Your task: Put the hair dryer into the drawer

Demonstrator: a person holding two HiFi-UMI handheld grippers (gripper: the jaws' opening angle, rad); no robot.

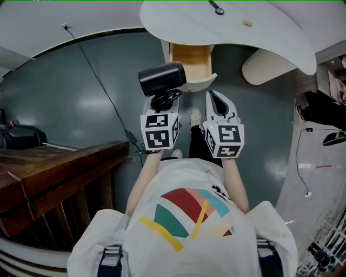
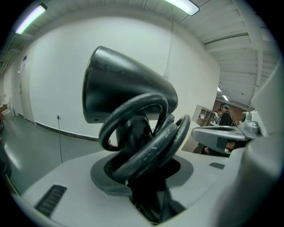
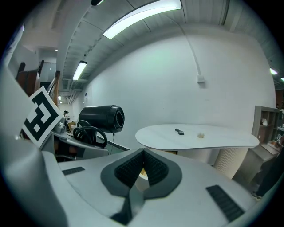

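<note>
A black hair dryer (image 1: pixel 162 78) with its cord coiled round the handle stands upright in my left gripper (image 1: pixel 162 101), which is shut on the handle and cord. In the left gripper view the hair dryer (image 2: pixel 124 93) fills the middle, with the cord loops between the fingers of the left gripper (image 2: pixel 142 170). The drawer (image 1: pixel 189 60), wooden inside, hangs open under the white table (image 1: pixel 238 24), just beyond the dryer. My right gripper (image 1: pixel 218 103) is beside it, shut and empty. In the right gripper view the jaws of the right gripper (image 3: pixel 144 150) meet at the tips, and the hair dryer (image 3: pixel 101 118) is at the left.
A dark wooden piece of furniture (image 1: pixel 54 167) stands at the left. A white ribbed cylinder (image 1: pixel 265 65) sits under the table at the right. A black cable (image 1: pixel 102 92) runs across the grey floor. Small items (image 1: pixel 217 8) lie on the tabletop (image 3: pixel 199 137).
</note>
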